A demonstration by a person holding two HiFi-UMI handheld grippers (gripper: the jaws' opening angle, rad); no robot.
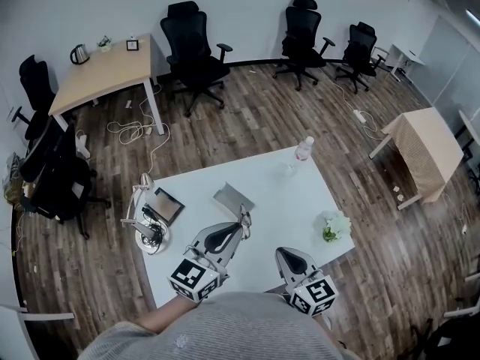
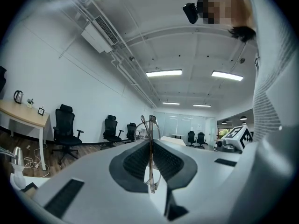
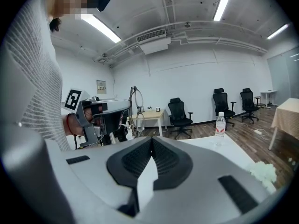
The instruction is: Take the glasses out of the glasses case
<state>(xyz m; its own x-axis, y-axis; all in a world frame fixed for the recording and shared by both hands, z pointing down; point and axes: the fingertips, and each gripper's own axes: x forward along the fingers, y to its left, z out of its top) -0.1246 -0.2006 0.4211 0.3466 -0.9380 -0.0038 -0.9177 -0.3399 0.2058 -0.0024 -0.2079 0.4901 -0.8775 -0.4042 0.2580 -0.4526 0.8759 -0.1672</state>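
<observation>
The glasses (image 1: 244,220) are thin-rimmed and stand clear of the white table (image 1: 292,193), pinched in my left gripper (image 1: 238,231). In the left gripper view the frame (image 2: 150,164) runs edge-on between the shut jaws of that gripper (image 2: 151,146). The grey glasses case (image 1: 233,196) lies on the table just beyond them; whether its lid is up I cannot tell. My right gripper (image 1: 285,253) hovers near the table's front edge, shut and empty (image 3: 151,141). From the right gripper view the left gripper (image 3: 100,118) and the glasses (image 3: 135,107) show to the left.
A water bottle (image 1: 303,148) stands at the table's far edge and white flowers (image 1: 335,226) at its right. A lamp stand (image 1: 144,227) and a dark tablet (image 1: 166,205) sit at the left corner. Office chairs (image 1: 193,51) and desks ring the room.
</observation>
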